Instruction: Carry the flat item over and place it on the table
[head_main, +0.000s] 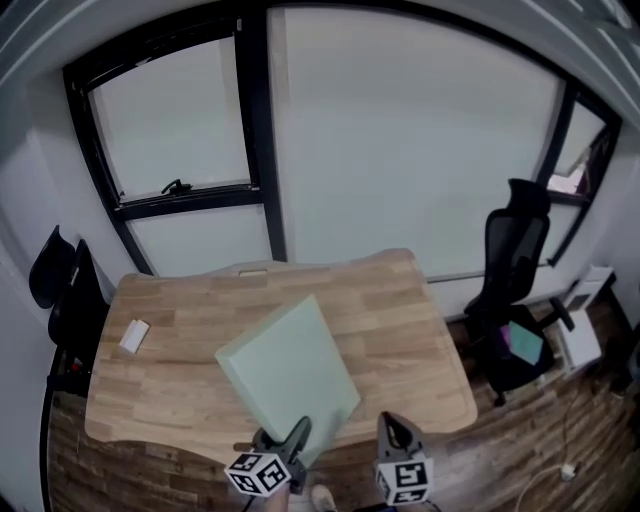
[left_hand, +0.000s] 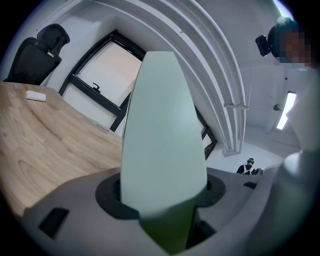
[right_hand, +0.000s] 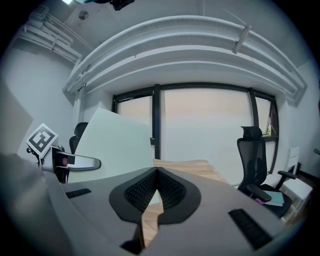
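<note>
A pale green flat board (head_main: 290, 385) hangs tilted over the near edge of the wooden table (head_main: 390, 300). My left gripper (head_main: 300, 432) is shut on the board's near corner. In the left gripper view the board (left_hand: 162, 130) rises from between the jaws and hides most of what lies ahead, with the table (left_hand: 45, 135) to its left. My right gripper (head_main: 395, 425) is just right of the board, apart from it, jaws shut with nothing in them. The right gripper view shows its pads meeting (right_hand: 156, 172), with the board (right_hand: 115, 145) and the left gripper (right_hand: 75, 162) at the left.
A small white object (head_main: 134, 335) lies near the table's left end. One black office chair (head_main: 515, 290) stands right of the table, another (head_main: 65, 290) at its left. A white box (head_main: 580, 340) sits on the floor at the right. Large windows (head_main: 400, 150) back the table.
</note>
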